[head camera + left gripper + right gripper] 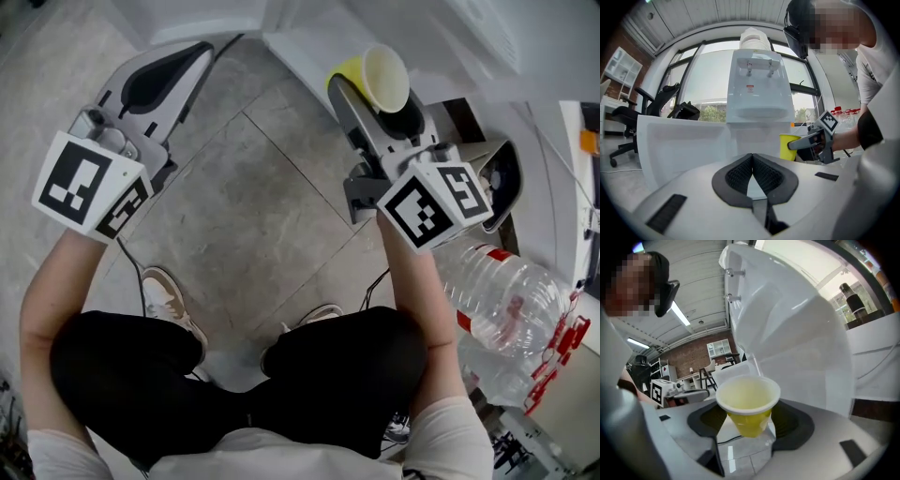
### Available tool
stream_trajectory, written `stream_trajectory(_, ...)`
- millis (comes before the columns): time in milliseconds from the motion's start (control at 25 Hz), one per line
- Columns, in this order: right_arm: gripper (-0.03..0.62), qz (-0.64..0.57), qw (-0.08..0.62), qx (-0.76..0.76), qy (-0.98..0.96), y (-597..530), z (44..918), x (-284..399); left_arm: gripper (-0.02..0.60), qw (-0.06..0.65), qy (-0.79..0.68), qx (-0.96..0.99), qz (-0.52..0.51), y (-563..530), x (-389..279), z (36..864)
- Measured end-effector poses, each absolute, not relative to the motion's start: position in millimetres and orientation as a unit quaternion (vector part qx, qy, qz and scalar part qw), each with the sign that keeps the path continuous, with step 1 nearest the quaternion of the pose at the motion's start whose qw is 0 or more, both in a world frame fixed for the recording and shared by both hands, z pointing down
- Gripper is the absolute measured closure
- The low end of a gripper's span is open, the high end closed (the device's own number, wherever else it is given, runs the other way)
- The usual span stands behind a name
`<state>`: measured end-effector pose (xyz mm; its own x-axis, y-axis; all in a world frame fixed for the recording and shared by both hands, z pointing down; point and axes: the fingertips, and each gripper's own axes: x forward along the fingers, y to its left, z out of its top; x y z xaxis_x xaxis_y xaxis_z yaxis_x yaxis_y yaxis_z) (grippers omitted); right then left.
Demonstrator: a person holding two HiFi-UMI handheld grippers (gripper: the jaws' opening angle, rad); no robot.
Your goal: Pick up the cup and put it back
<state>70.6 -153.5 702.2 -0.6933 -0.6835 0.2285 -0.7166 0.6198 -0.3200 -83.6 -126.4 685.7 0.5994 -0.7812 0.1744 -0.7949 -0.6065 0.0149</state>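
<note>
Your right gripper grips the cup by its lower wall, one pad on each side, mouth up, off any surface. The dispenser is just beyond those fingertips. Your left gripper is closed on nothing, pads touching, well apart from the cup.

**Left gripper**, a white two-fingered tool with black ribbed pads: its fingers are closed tip to tip with nothing between them. It points away from the body, nearly level.

**Right gripper**, of the same build: its fingers stand wide and press on the sides of a small yellow plastic cup, held mouth up.

**Arms:** the bare left forearm and right forearm reach forward. Each hand is hidden under its gripper's black-and-white marker cube.
</note>
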Motion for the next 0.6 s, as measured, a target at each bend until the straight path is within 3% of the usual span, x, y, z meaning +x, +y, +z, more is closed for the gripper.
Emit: stream_trajectory(600, 0.292, 0.196, 0.064, 0.333, -0.92, -101.9, 679.6, 77.3, 0.558, 0.033, -0.465, 0.883, 0.06, -121.6, -91.1, 671.7)
